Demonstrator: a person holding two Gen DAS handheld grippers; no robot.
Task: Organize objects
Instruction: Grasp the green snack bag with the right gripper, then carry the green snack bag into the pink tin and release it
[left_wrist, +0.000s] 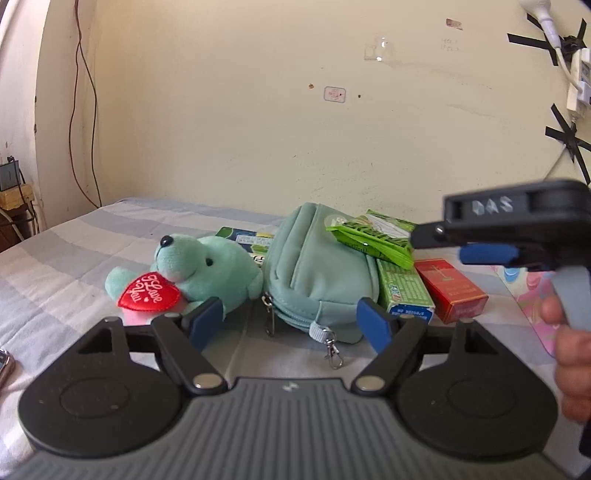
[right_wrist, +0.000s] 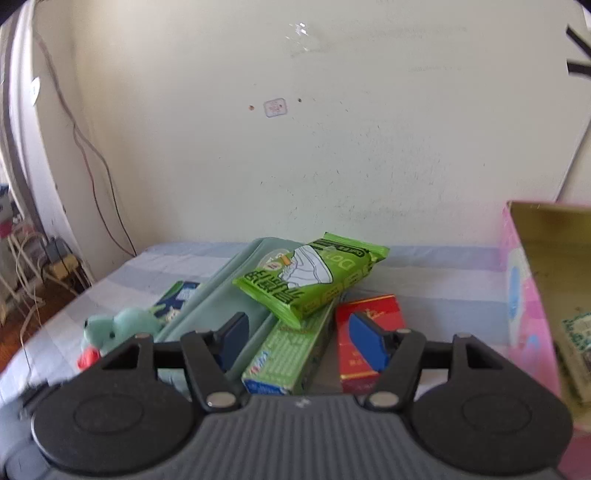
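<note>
Pretty clearly a bedroom in a home: a bed covered by a striped sheet (left_wrist: 74, 258) is pushed against a scuffed cream wall (left_wrist: 258, 129), loose cables (left_wrist: 83, 110) are hung down it, and a plush teddy bear (left_wrist: 207, 273) is laid on top.

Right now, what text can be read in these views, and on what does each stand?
"I Love You": red heart on the teal plush.
"DAS": right hand-held gripper.
Green snack packet, green box, red box, wall sticker: print too blurred.
</note>
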